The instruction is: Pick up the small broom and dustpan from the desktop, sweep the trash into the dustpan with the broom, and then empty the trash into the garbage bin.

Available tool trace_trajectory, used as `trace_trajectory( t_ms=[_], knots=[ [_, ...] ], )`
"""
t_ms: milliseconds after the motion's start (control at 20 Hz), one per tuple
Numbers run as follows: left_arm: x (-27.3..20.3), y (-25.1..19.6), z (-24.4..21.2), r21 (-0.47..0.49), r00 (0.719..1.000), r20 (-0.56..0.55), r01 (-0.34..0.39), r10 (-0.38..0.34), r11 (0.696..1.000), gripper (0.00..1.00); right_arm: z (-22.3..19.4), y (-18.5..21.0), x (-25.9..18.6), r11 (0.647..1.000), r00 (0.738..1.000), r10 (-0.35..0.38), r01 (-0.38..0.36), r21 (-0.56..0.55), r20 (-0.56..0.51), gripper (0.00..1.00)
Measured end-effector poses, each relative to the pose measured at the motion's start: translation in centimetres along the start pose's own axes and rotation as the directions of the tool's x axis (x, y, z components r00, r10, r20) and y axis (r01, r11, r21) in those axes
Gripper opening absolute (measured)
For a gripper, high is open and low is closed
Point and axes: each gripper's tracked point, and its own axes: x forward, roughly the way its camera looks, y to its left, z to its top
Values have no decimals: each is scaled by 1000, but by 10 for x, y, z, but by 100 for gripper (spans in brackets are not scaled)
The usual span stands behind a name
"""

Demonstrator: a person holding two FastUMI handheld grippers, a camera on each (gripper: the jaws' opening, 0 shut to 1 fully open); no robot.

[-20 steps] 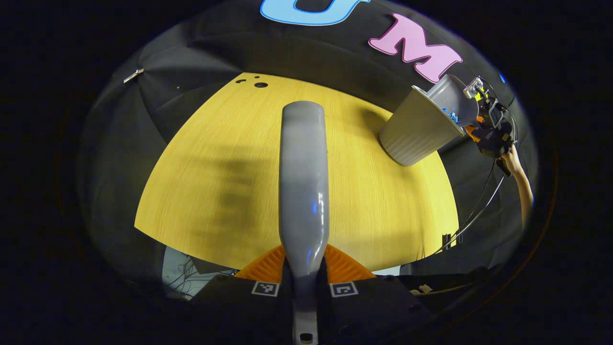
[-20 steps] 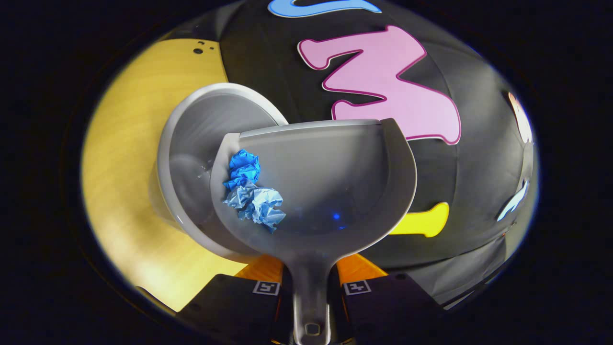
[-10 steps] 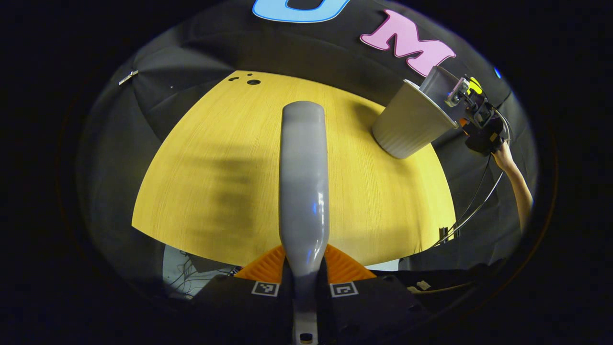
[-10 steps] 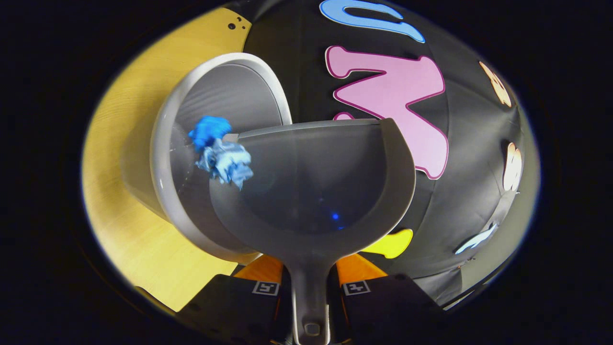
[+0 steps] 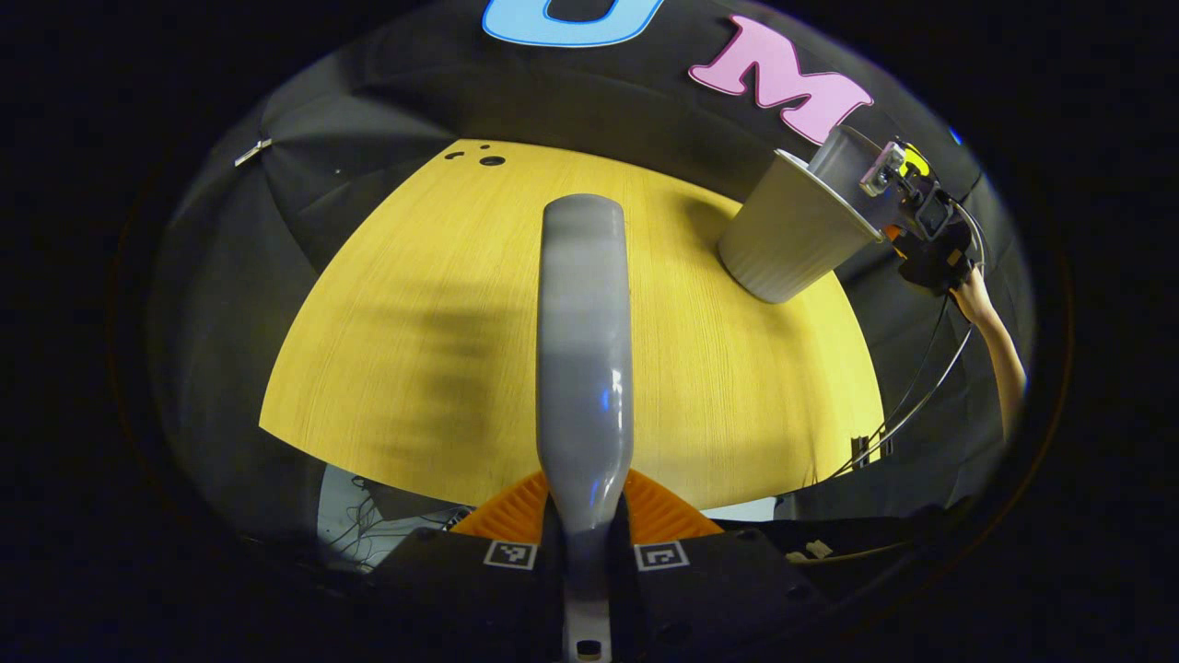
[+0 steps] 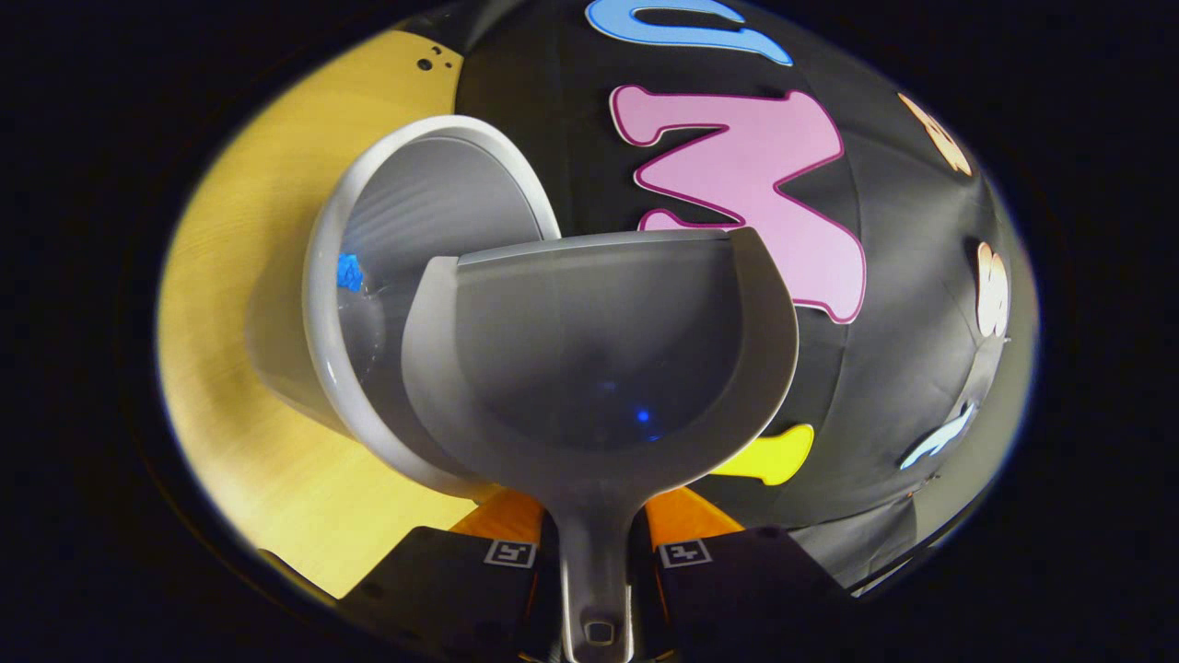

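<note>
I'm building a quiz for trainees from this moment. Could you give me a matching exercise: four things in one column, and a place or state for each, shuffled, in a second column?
Things:
1. grey plastic dustpan
2. grey broom handle
3. pale ribbed garbage bin
4. scrap of blue crumpled paper

Places or states:
A. stands on the yellow wooden desktop, near its far right corner
B. clamped in the right gripper, its pan empty, held over the bin's mouth
C. lies inside the bin, by its rim
D. clamped in the left gripper, above the desktop

Pairs: 1-B, 2-D, 3-A, 4-C

Grey dustpan (image 6: 599,368), yellow wood-grain desktop (image 5: 442,322)
</note>
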Motion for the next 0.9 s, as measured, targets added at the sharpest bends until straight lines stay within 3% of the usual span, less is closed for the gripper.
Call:
trace_trajectory(
  t_ms=[150, 200, 500, 600, 750, 900],
  knots=[
    [2, 0, -1, -10, 999, 8, -35, 35, 999, 20, 5, -5, -11, 984, 999, 43, -44, 174, 10, 33],
    [2, 0, 0, -11, 999, 11, -47, 48, 999, 24, 8, -7, -14, 972, 998, 61, -63, 227, 15, 33],
    [2, -5, 0, -66, 994, 31, -102, 104, 993, 27, 19, -18, -32, 829, 979, 184, -204, 521, 90, 33],
    [4, -4, -2, -78, 989, 33, -142, 145, 987, 24, 30, -22, -43, 782, 968, 202, -250, 571, 147, 34],
    [10, -4, -8, -92, 982, 19, -184, 186, 979, 24, 39, -24, -70, 749, 949, 225, -313, 584, 220, 33],
    [18, -2, -8, -64, 982, 21, -186, 188, 980, 24, 57, -14, -104, 666, 914, 293, -405, 626, 280, 33]
  ],
)
